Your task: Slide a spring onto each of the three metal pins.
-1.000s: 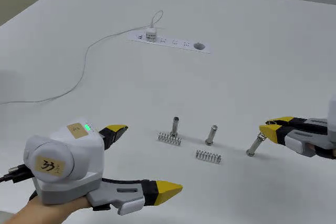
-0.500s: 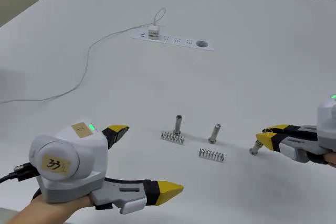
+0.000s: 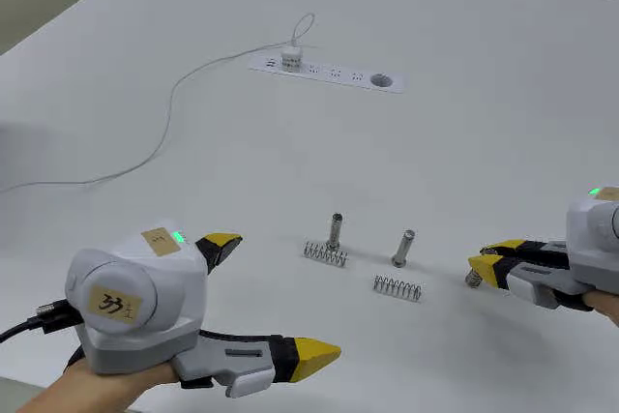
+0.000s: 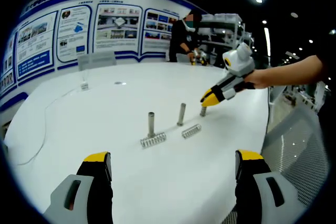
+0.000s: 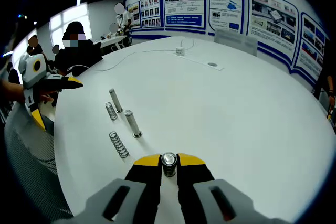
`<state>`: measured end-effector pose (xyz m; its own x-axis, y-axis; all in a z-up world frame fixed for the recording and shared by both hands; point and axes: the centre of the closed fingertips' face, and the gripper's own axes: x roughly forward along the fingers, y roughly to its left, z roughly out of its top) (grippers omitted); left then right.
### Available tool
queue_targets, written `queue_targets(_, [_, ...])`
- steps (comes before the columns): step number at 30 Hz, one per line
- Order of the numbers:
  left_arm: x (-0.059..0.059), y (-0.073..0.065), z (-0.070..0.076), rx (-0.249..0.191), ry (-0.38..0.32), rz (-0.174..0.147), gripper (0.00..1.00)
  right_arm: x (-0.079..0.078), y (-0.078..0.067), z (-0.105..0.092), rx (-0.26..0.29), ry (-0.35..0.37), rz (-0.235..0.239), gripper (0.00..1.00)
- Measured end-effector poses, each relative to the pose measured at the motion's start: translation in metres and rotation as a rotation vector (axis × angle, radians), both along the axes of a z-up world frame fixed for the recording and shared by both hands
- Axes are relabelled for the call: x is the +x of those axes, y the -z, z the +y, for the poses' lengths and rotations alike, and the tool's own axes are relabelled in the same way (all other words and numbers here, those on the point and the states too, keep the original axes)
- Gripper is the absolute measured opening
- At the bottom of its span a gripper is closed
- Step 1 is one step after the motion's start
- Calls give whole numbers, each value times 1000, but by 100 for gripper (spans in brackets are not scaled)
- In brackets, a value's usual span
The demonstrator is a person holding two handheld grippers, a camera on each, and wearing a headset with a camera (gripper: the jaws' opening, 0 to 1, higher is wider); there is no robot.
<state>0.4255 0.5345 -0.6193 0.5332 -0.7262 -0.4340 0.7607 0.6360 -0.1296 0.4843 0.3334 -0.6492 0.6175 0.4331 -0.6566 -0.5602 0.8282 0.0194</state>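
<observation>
Your right tool (image 3: 482, 268) is clamped on the end pin (image 5: 168, 159), likely to steady it on the desk (image 3: 435, 142), while your left tool (image 4: 172, 156) hangs wide open, free to fetch a spring (image 3: 397, 287) lying beside the two standing pins (image 3: 403, 248).

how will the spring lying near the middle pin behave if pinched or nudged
The spring lies on its side on the smooth white table, so a nudge would probably roll it. Its thin open coils look light and may squash or flick away under a hard pinch.
</observation>
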Motion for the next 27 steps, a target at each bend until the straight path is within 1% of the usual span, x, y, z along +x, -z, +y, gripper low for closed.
queue_targets(4, [0,0,0,-4,-4,3,100,-1,4,-2,-13,-4,8,12])
queue_targets(9, [0,2,1,7,-4,5,100,1,5,-4,-7,-1,6,12])
queue_targets(11, [0,2,1,4,-3,9,100,1,5,-5,-12,4,5,14])
queue_targets(13, [0,2,1,2,-4,10,100,1,5,-4,-3,3,9,18])
queue_targets(19, [-1,4,1,14,2,13,100,0,-4,0,0,-12,-13,18])
queue_targets(24, [1,2,1,7,-5,6,100,-2,-18,4,-6,-34,-42,18])
queue_targets(26, [2,0,1,-2,-12,5,100,-1,-26,6,-8,-45,-66,18])
queue_targets(27, [2,-1,2,-6,-16,5,100,-1,-33,9,0,-47,-81,18])
